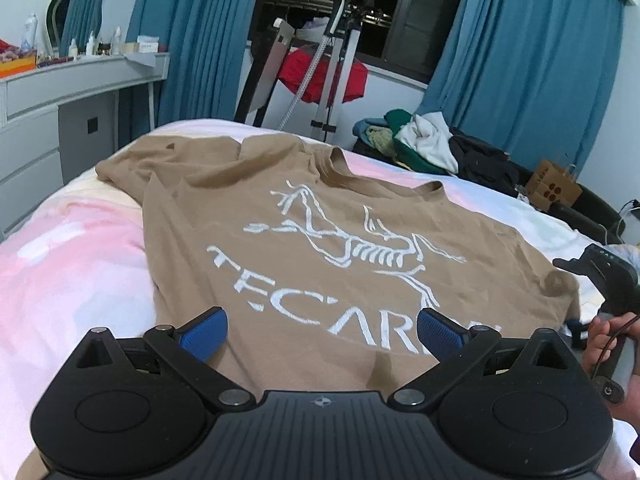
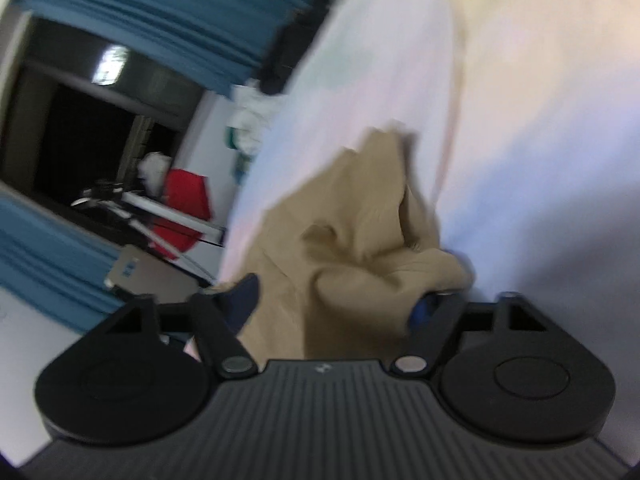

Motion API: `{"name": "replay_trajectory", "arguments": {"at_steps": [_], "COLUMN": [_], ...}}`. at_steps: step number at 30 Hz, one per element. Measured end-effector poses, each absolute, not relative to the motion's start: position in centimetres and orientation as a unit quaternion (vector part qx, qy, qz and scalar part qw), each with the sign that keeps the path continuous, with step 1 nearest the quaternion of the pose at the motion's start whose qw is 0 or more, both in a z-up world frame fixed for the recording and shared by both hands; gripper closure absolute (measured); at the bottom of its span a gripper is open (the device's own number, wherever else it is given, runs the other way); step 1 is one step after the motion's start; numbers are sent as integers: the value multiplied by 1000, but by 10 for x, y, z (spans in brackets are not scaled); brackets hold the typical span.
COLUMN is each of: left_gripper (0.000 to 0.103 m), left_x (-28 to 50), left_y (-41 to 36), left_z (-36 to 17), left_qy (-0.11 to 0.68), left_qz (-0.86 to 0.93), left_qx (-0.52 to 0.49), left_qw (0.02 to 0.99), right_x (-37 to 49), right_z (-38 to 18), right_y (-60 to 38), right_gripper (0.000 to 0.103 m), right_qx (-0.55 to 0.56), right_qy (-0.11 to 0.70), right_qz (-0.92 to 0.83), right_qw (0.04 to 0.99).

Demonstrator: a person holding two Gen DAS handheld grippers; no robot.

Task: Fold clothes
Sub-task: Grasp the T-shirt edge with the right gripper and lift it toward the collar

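the tan t-shirt (image 1: 320,248) on the bed (image 1: 68,264) is viewed low and level from the left wrist, closer and tilted, blurred, from the right, the window (image 1: 352,4) shared.

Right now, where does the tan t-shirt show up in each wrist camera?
Left wrist: the tan t-shirt lies spread across the bed, filling the middle, print up.
Right wrist: blurred, bunched tan cloth at centre, between the right gripper's fingers.
Shared landmark: the red cloth by the window.

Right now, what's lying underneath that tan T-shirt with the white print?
The tan T-shirt lies spread on a bed's pastel pink-and-white bedsheet, which shows all around it. The sheet directly beneath is covered, so anything hidden there cannot be seen.
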State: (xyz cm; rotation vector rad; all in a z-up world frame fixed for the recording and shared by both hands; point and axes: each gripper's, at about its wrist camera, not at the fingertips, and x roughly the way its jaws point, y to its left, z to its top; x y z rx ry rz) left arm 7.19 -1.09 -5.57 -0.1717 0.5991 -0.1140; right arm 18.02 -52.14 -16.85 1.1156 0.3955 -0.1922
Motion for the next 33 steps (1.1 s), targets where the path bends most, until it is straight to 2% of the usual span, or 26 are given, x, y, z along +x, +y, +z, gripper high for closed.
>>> {"name": "replay_trajectory", "arguments": {"at_steps": [1, 2, 9, 12, 14, 16, 17, 21, 22, 24, 25, 26, 33], "left_gripper": [1, 1, 1, 1, 1, 1, 1, 1, 1, 1, 1, 1, 1], "left_x": [73, 74, 85, 90, 91, 92, 93, 95, 96, 97, 97, 98, 94], "left_y": [-11, -11, -10, -12, -14, -14, -13, -10, -9, -7, -6, -5, 10], "left_z": [-56, -57, -61, -65, -66, -67, -67, -64, -63, -62, -62, -61, -40], "left_qy": [295, 294, 305, 314, 318, 320, 320, 318, 317, 316, 316, 315, 285], "left_qz": [-55, -53, -58, -66, -72, -77, -76, -75, -75, -74, -73, -73, -60], "left_qx": [-84, -83, -83, -84, -84, -86, -89, -104, -108, -116, -119, -123, -136], "left_qw": [950, 951, 947, 943, 942, 940, 940, 939, 939, 939, 938, 938, 947], "right_x": [185, 183, 171, 180, 193, 197, 199, 215, 215, 218, 220, 221, 227], "right_z": [-166, -164, -163, -167, -167, -165, -163, -157, -155, -149, -145, -141, -79], "right_y": [-522, -525, -543, -546, -544, -538, -534, -526, -523, -514, -509, -502, -425], "right_gripper": [84, 94, 94, 90, 73, 39, 29, 29, 31, 53, 80, 88, 90], "right_qx": [516, 511, 515, 533, 528, 499, 481, 401, 385, 342, 318, 295, 103], "right_qy": [178, 167, 135, 130, 143, 148, 150, 174, 164, 153, 154, 159, 114], "right_qz": [-88, -95, -123, -92, -78, -78, -80, -96, -95, -102, -109, -119, -141], "right_qw": [833, 838, 837, 831, 834, 850, 860, 894, 903, 922, 929, 935, 978]}}
